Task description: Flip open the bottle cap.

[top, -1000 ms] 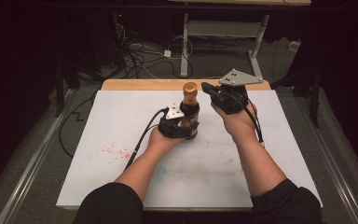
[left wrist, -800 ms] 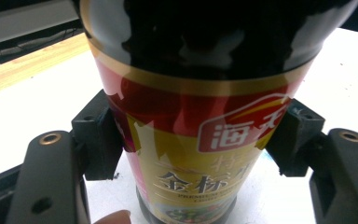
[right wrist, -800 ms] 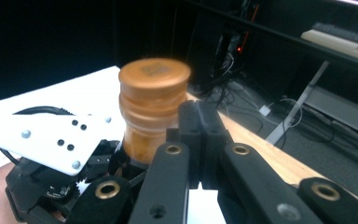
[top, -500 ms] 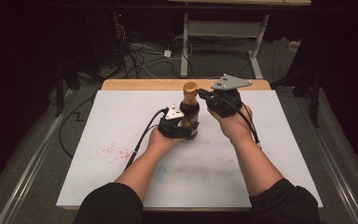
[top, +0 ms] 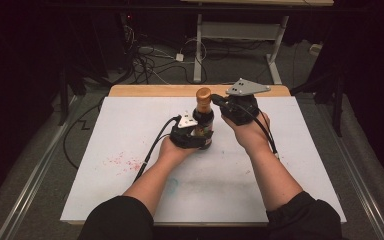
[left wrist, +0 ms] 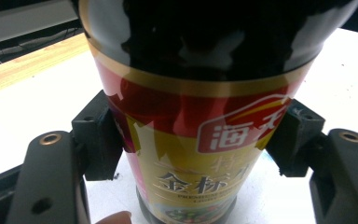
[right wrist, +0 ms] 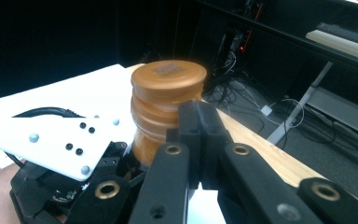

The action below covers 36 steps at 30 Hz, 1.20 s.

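Left hand-held gripper (top: 196,134) clamps the upright dark glass sauce bottle (top: 203,120); the closed right hand-held gripper (top: 219,102) sits just beside its orange-brown cap (right wrist: 168,79).

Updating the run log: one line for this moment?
left gripper: shut on bottle | right gripper: shut, beside cap | bottle upright on table

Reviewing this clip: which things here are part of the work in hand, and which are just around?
In use:
- soy sauce bottle, clamped by the left gripper
- its orange cap
- right gripper, shut beside the cap

Just around:
- white board
- red stains
- floor cables
- desk frame
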Each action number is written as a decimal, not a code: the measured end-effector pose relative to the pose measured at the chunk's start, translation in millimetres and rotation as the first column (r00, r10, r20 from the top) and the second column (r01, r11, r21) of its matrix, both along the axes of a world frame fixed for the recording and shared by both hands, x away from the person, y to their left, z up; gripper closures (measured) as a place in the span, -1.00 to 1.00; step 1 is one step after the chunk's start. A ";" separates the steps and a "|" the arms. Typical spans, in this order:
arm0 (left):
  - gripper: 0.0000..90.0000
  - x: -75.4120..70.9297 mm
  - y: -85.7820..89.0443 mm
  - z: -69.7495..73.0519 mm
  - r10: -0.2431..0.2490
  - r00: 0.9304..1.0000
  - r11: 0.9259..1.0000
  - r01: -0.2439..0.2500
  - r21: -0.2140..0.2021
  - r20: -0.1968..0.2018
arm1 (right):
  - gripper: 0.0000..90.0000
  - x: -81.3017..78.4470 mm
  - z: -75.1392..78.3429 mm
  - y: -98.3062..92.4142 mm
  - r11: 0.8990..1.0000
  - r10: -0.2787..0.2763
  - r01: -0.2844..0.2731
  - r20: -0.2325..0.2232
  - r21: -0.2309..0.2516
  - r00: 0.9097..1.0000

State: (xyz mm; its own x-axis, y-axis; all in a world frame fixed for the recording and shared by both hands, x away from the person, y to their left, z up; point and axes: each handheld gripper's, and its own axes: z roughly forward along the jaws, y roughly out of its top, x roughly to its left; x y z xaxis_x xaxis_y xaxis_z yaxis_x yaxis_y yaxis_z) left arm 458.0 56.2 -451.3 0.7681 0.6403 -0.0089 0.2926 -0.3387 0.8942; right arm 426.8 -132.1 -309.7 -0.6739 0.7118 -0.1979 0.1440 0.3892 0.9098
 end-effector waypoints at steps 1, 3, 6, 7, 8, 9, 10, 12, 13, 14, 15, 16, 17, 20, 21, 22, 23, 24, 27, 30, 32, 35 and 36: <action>-0.36 0.0 -0.1 0.1 0.001 1.000 1.000 -0.001 0.000 -0.001 | 1.00 -0.2 0.2 0.6 1.000 -0.003 0.003 0.000 0.003 1.000; -0.36 -0.1 -0.4 0.1 0.002 1.000 1.000 -0.002 0.000 0.000 | 1.00 0.1 1.1 0.8 1.000 -0.003 0.003 -0.003 0.007 1.000; -0.36 0.2 -0.2 0.4 0.002 1.000 1.000 -0.002 0.000 -0.003 | 1.00 0.5 2.0 1.4 1.000 -0.008 0.008 0.001 0.014 1.000; -0.36 0.2 -0.2 0.2 0.002 1.000 1.000 -0.002 0.000 -0.003 | 1.00 0.8 1.8 1.6 1.000 -0.007 0.007 0.002 0.016 1.000; -0.36 0.1 -0.2 0.2 0.002 1.000 1.000 -0.002 0.000 -0.002 | 1.00 0.9 1.7 1.8 1.000 -0.008 0.008 0.005 0.018 1.000; -0.36 0.1 -0.2 0.2 0.002 1.000 1.000 -0.002 0.000 -0.002 | 1.00 0.9 1.8 2.0 1.000 -0.011 0.011 0.006 0.019 1.000; -0.36 0.1 -0.2 0.1 0.002 1.000 1.000 -0.002 0.000 -0.001 | 1.00 0.8 1.8 2.1 1.000 -0.012 0.012 0.006 0.021 1.000; -0.36 -0.2 -0.3 0.1 0.003 1.000 1.000 -0.003 0.002 0.000 | 1.00 0.8 2.3 2.3 1.000 -0.010 0.010 0.009 0.022 1.000; -0.36 -0.3 -0.4 0.0 0.003 1.000 1.000 -0.003 0.002 0.001 | 1.00 0.5 2.7 2.4 1.000 -0.011 0.011 0.011 0.021 1.000; -0.36 -0.3 -0.4 0.0 0.002 1.000 1.000 -0.002 0.002 0.002 | 1.00 0.3 3.2 2.4 1.000 -0.010 0.010 0.014 0.020 1.000; -0.36 -0.3 -0.4 -0.1 0.002 1.000 1.000 -0.002 0.002 0.002 | 1.00 0.0 3.8 2.7 1.000 -0.010 0.009 0.014 0.022 1.000; -0.36 -0.1 -0.2 -0.1 0.001 1.000 1.000 -0.001 0.003 0.002 | 1.00 -0.2 4.3 3.2 1.000 -0.012 0.012 0.014 0.025 1.000; -0.36 -0.1 -0.2 -0.1 0.001 1.000 1.000 -0.001 0.002 0.002 | 1.00 -0.2 4.6 3.4 1.000 -0.012 0.012 0.018 0.024 1.000; -0.36 0.0 -0.2 -0.2 0.001 1.000 1.000 -0.001 0.001 0.002 | 1.00 0.2 5.5 3.9 1.000 -0.012 0.012 0.019 0.022 1.000; -0.36 0.0 -0.2 -0.2 0.002 1.000 1.000 -0.002 0.001 0.002 | 1.00 0.2 5.8 4.1 1.000 -0.012 0.011 0.020 0.021 1.000; -0.36 -0.1 -0.2 -0.3 0.002 1.000 1.000 -0.002 0.002 0.004 | 1.00 0.0 6.2 4.4 1.000 -0.012 0.012 0.021 0.020 1.000; -0.36 -0.2 -0.2 -0.2 0.002 1.000 1.000 -0.002 0.003 0.004 | 1.00 -0.1 6.7 4.7 1.000 -0.012 0.011 0.025 0.019 1.000; -0.36 -0.2 -0.2 -0.1 0.002 1.000 1.000 -0.002 0.003 0.003 | 1.00 -0.4 7.2 5.0 1.000 -0.011 0.010 0.026 0.019 1.000; -0.36 -0.2 -0.3 -0.2 0.004 1.000 1.000 -0.004 0.002 0.004 | 1.00 -0.7 8.4 5.9 1.000 -0.011 0.011 0.027 0.016 1.000; -0.36 -0.4 -0.6 -0.1 0.003 1.000 1.000 -0.003 0.006 0.006 | 1.00 -1.3 10.3 7.1 1.000 -0.009 0.008 0.035 0.017 0.999; -0.36 -0.4 -0.6 -0.4 0.004 1.000 1.000 -0.004 0.004 0.007 | 1.00 -1.7 11.8 8.3 1.000 -0.012 0.011 0.040 0.013 0.999; -0.36 -0.4 -0.3 -0.5 0.003 1.000 1.000 -0.003 0.003 0.007 | 1.00 -1.6 14.3 10.7 1.000 -0.011 0.011 0.046 0.011 0.999; -0.36 -0.6 -0.4 -0.9 0.003 1.000 1.000 -0.003 0.001 0.009 | 1.00 -1.9 15.4 11.8 1.000 -0.011 0.011 0.047 0.014 0.999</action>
